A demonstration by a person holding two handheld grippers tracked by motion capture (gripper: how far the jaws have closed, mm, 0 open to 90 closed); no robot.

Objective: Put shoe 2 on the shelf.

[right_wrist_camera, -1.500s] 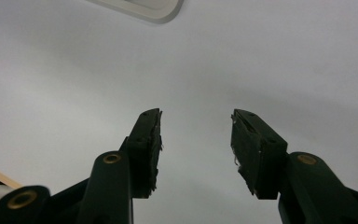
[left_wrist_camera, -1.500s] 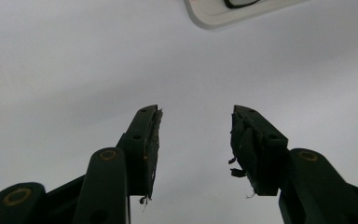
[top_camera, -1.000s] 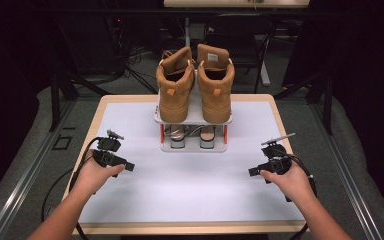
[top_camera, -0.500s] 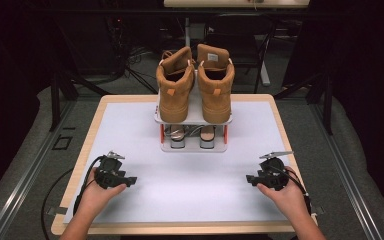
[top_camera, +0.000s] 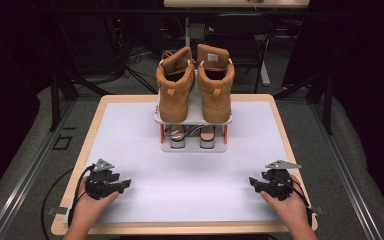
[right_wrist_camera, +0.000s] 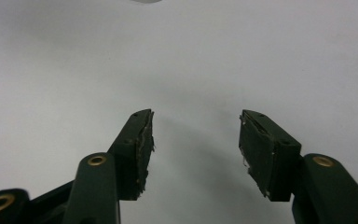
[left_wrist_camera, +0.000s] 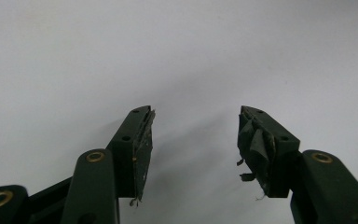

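Both tools, the left tool and right tool, rest with jaws apart and empty at the surface's near edge, while the boots stand heels-toward-them on the rack at twelve o'clock, about equally far from each.

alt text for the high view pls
A pair of tan boots stands heels toward the camera on the top shelf of a small two-tier shoe rack at the far middle of a white table. Near the front edge, the left gripper and right gripper rest low, far apart.
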